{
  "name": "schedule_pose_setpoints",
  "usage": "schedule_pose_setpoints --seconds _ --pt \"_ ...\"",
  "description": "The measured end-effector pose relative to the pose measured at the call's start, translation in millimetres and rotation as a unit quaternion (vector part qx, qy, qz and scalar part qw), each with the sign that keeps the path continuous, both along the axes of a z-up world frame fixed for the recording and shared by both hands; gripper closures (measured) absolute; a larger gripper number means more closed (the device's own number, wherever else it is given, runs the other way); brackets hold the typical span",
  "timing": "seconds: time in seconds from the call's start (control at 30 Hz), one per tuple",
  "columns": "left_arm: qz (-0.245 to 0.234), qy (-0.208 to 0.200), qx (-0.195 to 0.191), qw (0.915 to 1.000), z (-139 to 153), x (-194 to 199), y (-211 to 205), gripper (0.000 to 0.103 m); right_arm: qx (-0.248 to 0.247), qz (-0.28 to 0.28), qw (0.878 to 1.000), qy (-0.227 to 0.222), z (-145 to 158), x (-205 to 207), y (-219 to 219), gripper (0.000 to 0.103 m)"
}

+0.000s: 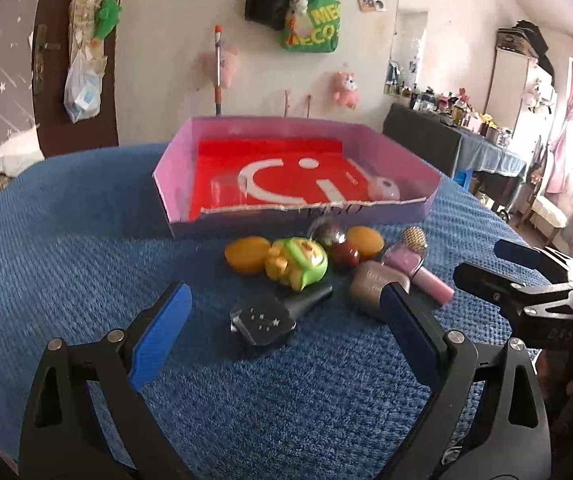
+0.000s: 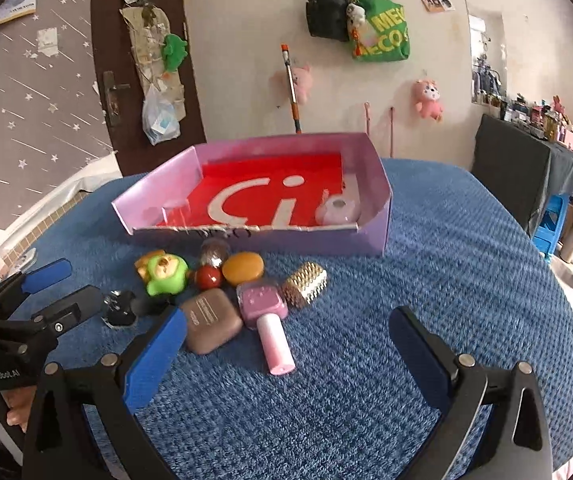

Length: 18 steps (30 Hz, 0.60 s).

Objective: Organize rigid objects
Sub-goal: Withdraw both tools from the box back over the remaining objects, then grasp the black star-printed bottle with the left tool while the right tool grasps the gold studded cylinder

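A heap of small objects lies on the blue cloth in front of a lilac box (image 1: 222,224) lined with a red smiley bag. My left gripper (image 1: 286,300) stands open low over a black star-printed bottle (image 1: 266,320), not touching it. Beyond it lie a green toy (image 1: 298,264), two orange ovals (image 1: 246,254), a red ball (image 1: 344,254) and a brown case (image 1: 370,288). My right gripper (image 2: 288,316) is open around a pink bottle (image 2: 270,328), pads clear of it, beside a gold cap (image 2: 304,284). A pink round object (image 2: 338,210) sits in the box.
The blue-covered table (image 2: 466,280) has free cloth to the right of and in front of the heap. The two grippers are close, my left gripper (image 2: 76,280) just left of the right one's finger. Bags and plush toys hang on the far wall; a cluttered side table stands right.
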<state>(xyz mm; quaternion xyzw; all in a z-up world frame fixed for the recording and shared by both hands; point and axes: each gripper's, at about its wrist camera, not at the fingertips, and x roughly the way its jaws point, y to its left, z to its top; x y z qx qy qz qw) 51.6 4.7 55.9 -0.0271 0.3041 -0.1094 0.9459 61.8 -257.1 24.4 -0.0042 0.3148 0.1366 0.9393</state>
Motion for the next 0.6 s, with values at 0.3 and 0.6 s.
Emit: schedule_pose_setpoints --seconds 0.3,0.6 --pt "0.002 0.029 -0.001 0.9996 -15.6 7.5 4.1 0.006 -0.019 -0.014 0.999 0.025 -22.5 2.2 0.0 0.0" --pt "0.0 0.062 0.006 0.9981 -20.3 25.2 10.6 0.006 -0.029 -0.015 0.999 0.038 -25.2 13.0 1.4 0.0"
